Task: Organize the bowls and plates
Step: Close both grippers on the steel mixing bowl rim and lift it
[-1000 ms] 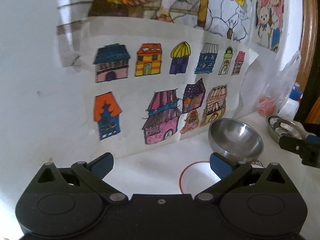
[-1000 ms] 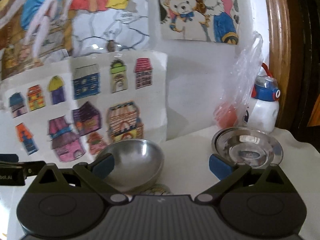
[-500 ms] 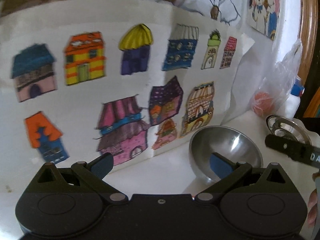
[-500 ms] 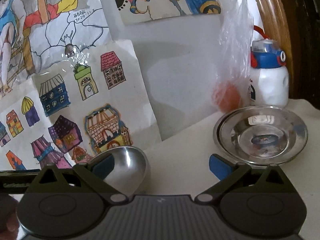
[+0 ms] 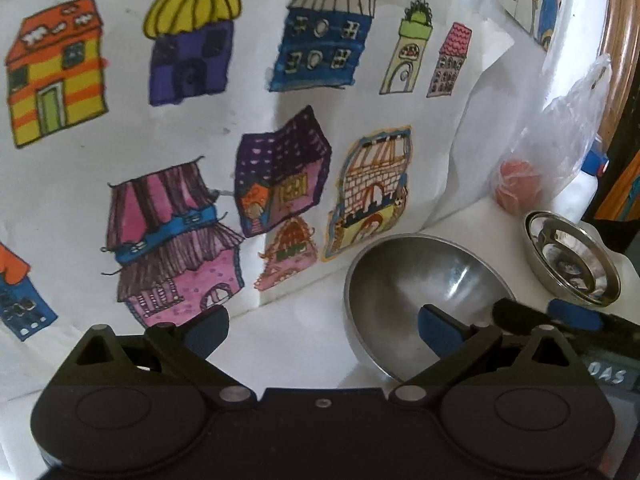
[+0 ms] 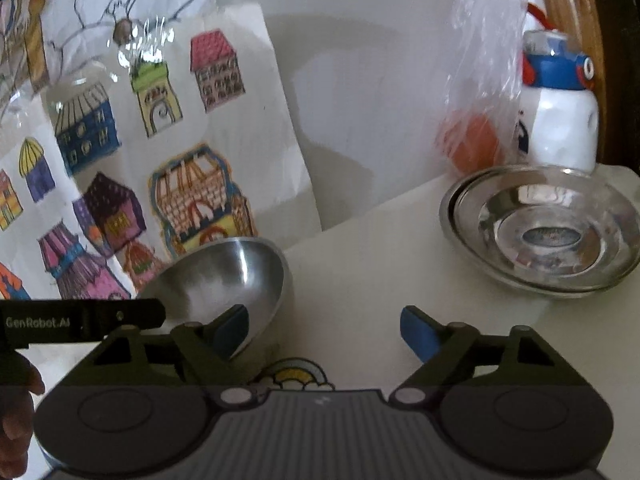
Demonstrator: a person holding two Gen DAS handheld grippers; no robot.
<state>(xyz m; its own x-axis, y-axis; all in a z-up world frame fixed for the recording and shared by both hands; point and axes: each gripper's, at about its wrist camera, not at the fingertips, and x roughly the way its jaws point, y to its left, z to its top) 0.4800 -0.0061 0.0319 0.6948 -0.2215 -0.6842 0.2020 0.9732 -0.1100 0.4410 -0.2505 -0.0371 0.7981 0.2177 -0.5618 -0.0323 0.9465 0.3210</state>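
the bowl (image 5: 424, 292) is seen tilted on the table (image 6: 380, 272) against the drawings, its near rim between the wide-open jaws of the left gripper (image 5: 324, 328), while the right gripper (image 6: 324, 330), jaws just narrowed yet open and empty, is held between bowl and plates (image 6: 540, 232).

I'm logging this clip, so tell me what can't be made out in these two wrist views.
- Round steel bowl: near rim hidden by the right gripper, right view.
- Stacked steel plates: count unclear in either view.
- Orange thing in the clear plastic bag: blurred by the plastic.
- White bottle with blue cap: mostly behind the bag, left view.
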